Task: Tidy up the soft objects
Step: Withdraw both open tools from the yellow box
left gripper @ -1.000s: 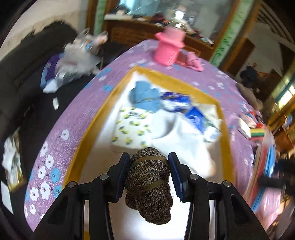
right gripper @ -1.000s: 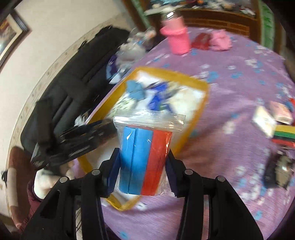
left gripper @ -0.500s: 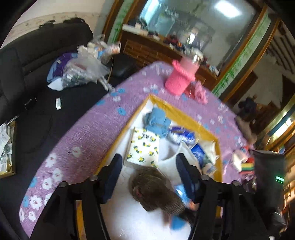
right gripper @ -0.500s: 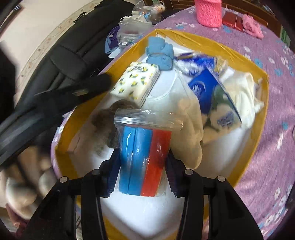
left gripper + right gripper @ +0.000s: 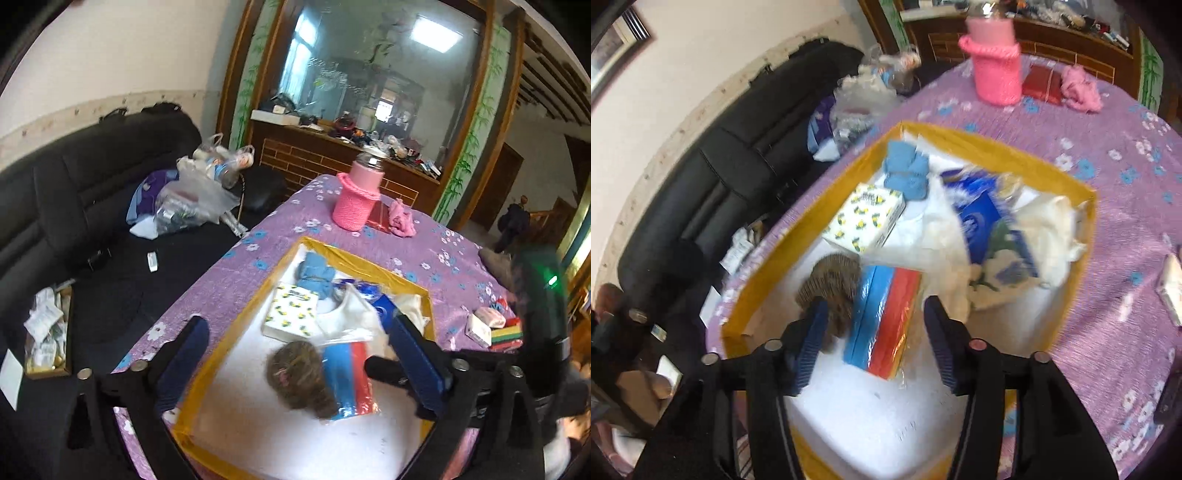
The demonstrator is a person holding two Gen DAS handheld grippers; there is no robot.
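A yellow-rimmed box (image 5: 255, 295) (image 5: 1001, 147) with a white floor stands on the purple floral tablecloth. In it lie a brown knitted bundle (image 5: 299, 373) (image 5: 831, 280) and, beside it, a clear bag of blue and red sponges (image 5: 349, 373) (image 5: 882, 314). Further back lie a lemon-print tissue pack (image 5: 291, 314) (image 5: 866, 219), a blue cloth (image 5: 314, 275) (image 5: 907, 171), blue packets (image 5: 990, 225) and white cloth (image 5: 1052, 229). My left gripper (image 5: 299, 354) is open and empty above the box. My right gripper (image 5: 875, 325) is open, just above the sponge bag.
A pink knitted jar cover (image 5: 356, 201) (image 5: 997, 70) and pink cloth (image 5: 400, 221) stand at the table's far end. Small packets and striped sponges (image 5: 504, 332) lie at the right. A black sofa (image 5: 74, 206) with plastic bags is left of the table.
My left gripper let go of the brown bundle into the box and rose. My right gripper carried the sponge bag over the box, opened, and left it beside the bundle.
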